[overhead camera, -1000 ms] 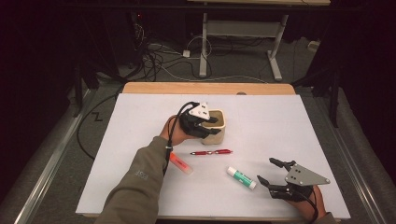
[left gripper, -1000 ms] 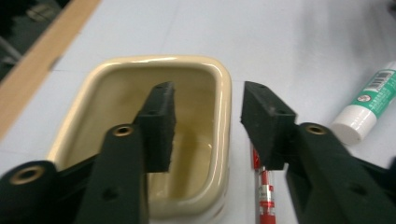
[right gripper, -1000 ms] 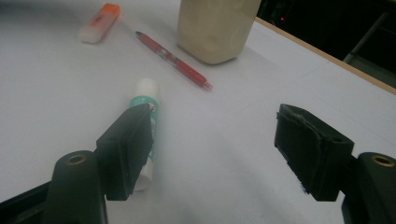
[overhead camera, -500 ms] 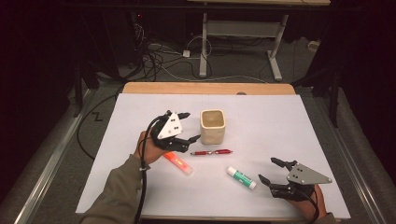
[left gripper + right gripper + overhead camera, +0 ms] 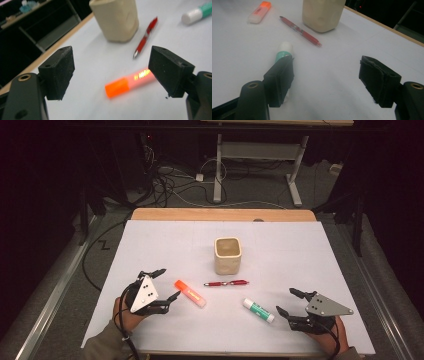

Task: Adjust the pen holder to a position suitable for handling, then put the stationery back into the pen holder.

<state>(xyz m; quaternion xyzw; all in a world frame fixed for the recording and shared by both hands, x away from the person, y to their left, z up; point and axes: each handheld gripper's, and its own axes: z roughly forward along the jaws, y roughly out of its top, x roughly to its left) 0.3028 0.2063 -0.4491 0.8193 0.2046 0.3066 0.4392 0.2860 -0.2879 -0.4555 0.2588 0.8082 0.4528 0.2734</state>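
While both grippers, left (image 5: 164,283) and right (image 5: 290,301), hold fingers wide and empty, highlighter (image 5: 190,293), pen (image 5: 226,283), glue stick (image 5: 258,310) lie outside cup (image 5: 227,255); nothing picked yet.

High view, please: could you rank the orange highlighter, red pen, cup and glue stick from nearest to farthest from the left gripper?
From the left gripper:
1. Orange highlighter, just beside its jaws.
2. Red pen, at the centre, below the cup.
3. Cup, farther back.
4. Glue stick, over toward the right gripper.
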